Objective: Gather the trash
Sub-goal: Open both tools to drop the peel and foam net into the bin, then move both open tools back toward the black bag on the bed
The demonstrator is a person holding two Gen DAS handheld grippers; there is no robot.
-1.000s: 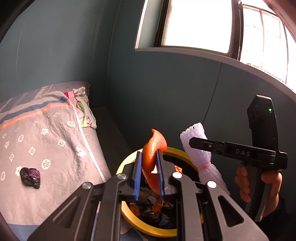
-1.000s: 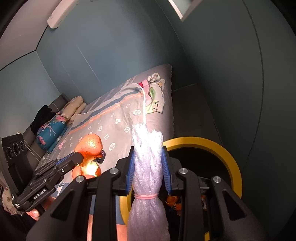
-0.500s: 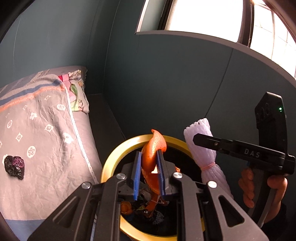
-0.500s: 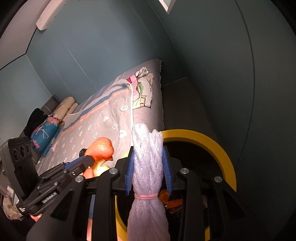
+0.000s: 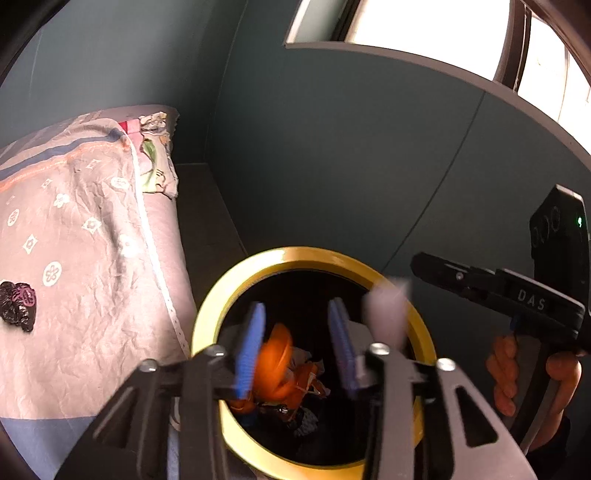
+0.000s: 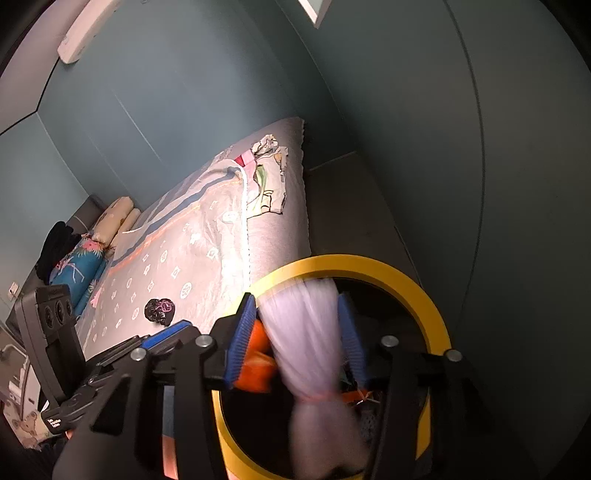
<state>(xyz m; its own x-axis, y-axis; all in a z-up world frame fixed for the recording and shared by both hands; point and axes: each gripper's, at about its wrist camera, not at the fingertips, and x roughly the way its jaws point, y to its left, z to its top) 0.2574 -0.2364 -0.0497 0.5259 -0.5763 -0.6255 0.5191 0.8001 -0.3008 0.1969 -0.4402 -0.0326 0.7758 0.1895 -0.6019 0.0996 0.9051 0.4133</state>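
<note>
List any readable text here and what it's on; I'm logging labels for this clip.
"DAS": on the side of the right claw, seen from the left wrist.
White print on the left claw's body, lower left of the right wrist view: too small to read.
Nothing else is legible.

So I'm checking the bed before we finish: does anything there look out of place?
Yes. A crumpled black wrapper with pink print lies alone on the patterned grey bedspread, well outside the yellow-rimmed trash bin. It looks like uncollected litter.

To my left lies a bed [image 6: 207, 236] under a patterned grey cover; teal walls [image 5: 332, 155] surround me, a bright window [image 5: 424, 33] far right.
</note>
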